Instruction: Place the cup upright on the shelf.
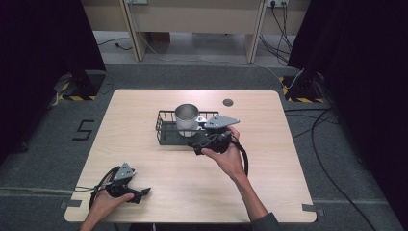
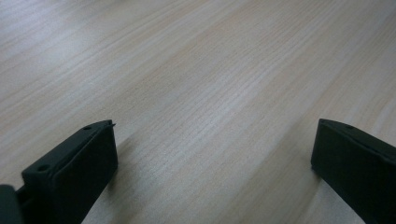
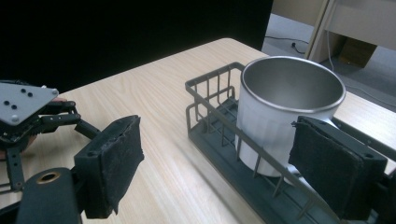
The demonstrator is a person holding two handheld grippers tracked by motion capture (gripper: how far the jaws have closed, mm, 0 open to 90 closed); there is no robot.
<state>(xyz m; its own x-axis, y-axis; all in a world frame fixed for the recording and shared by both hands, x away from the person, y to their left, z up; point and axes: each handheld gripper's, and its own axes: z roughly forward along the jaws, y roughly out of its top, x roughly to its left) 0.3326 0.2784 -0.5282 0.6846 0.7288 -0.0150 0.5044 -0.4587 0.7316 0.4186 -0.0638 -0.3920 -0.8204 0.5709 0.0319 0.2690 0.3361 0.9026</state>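
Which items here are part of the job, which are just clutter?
In play: metal cup standing in the wire basket; right gripper, open, beside it.
Idle: left gripper, open over bare table; round grommet at the far edge.

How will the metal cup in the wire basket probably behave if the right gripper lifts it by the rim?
The metal cup looks thin-walled and empty, so it is probably light and stiff. Its smooth, shiny wall may slip between the pads of the open right gripper. It stands upright inside the wire basket, whose low side might catch it if lifted at a tilt.
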